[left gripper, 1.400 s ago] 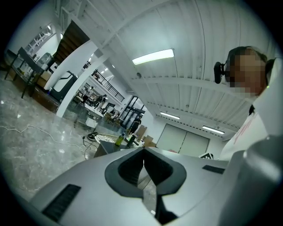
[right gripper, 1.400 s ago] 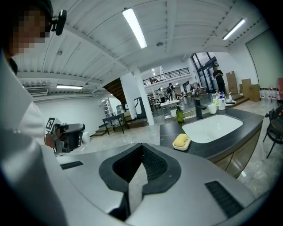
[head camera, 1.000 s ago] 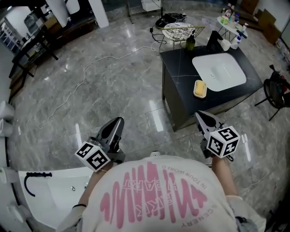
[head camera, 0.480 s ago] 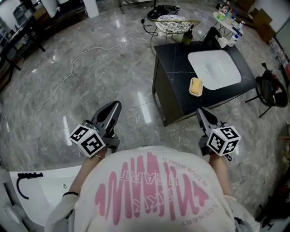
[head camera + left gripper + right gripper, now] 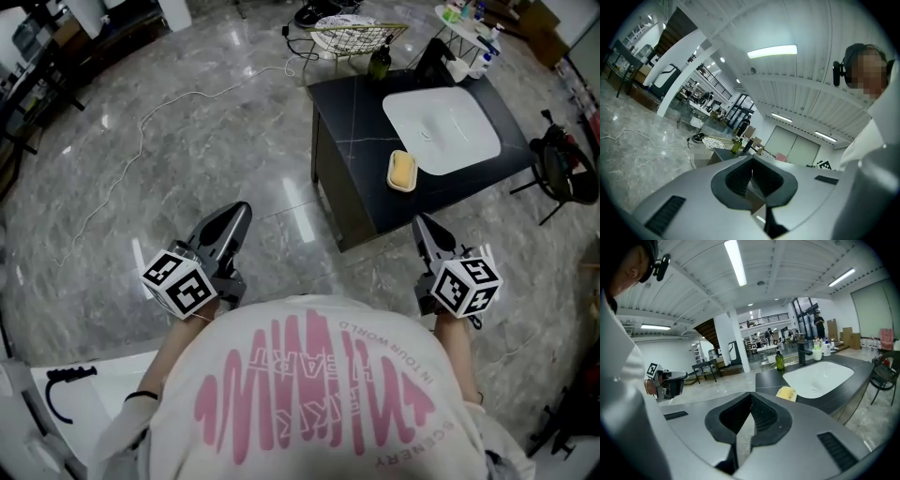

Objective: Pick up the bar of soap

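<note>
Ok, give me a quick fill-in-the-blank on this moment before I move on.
The bar of soap lies on the dark counter beside the white ____.
The soap's colour is ____.
On the right gripper the fingers are ____, holding nothing.
Missing: sink; yellow; shut.

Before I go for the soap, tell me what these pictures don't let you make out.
Left gripper view: bar of soap hidden behind the body of the left gripper.
Head view: whether the soap sits in a dish, too small to tell.
Head view: labels on the far bottles, too small.
Head view: black chair cut off by the right edge.
</note>
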A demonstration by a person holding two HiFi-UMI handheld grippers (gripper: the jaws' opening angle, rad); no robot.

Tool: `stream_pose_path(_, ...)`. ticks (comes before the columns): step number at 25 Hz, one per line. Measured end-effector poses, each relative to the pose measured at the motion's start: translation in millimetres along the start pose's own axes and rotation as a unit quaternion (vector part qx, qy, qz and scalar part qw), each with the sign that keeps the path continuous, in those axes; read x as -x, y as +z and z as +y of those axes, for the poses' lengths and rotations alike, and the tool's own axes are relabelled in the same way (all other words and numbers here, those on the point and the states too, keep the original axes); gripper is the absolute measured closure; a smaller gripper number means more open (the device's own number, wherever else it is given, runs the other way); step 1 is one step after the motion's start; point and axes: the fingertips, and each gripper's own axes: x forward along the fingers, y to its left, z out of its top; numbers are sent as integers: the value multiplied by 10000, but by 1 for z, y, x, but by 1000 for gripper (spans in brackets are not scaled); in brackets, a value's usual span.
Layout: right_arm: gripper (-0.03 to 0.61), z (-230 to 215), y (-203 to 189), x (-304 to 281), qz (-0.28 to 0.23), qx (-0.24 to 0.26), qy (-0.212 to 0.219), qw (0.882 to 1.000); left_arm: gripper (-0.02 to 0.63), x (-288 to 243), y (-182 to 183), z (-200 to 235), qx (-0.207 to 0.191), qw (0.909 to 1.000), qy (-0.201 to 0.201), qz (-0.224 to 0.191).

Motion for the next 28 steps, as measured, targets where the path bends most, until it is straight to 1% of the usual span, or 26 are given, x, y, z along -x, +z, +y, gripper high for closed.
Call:
stream_pose_path(5,566,-31,-14,11,-125,-614,-298,9976,603,-24,4,-4,-90,9997,-171,140)
stream_pose_path(8,566,-44,-18,8,-319,-1222,-299,9915,603,-32,9,-12,-87,9993,-369,15)
stream_pose_path(10,566,-49,-14,1,-504,-1554,-241,9863,603,-33,9,-12,-84,9990,-425,-84)
stream_pose_path(13,566,-48,-13,-7,-623,-1650,-209,9841,603,-31,10,-7,-110,9992,-367,-98)
stream_pose_path(15,566,-50,-19,-7,-613,-1640,-292,9841,603,-32,9,-10,-171,9986,-503,44)
stream_pose_path(17,566,-56,-26,-3,-628,-1739,-412,9819,603,-36,8,-13,-272,9976,-604,195)
stream_pose_path(19,566,-63,-33,2,-681,-1953,-524,9770,603,-41,4,-11,-327,9975,-522,339)
stream_pose_path(22,566,-70,-45,10,-693,-2196,-618,9712,603,-48,-6,-9,-208,9976,-387,527)
stream_pose_path(25,566,-78,-56,18,-559,-2255,-760,9697,603,-51,-9,-13,-202,9971,-429,588)
stream_pose_path(28,567,-84,-54,16,-586,-2332,-786,9675,603,-53,-11,-10,-180,9970,-440,607)
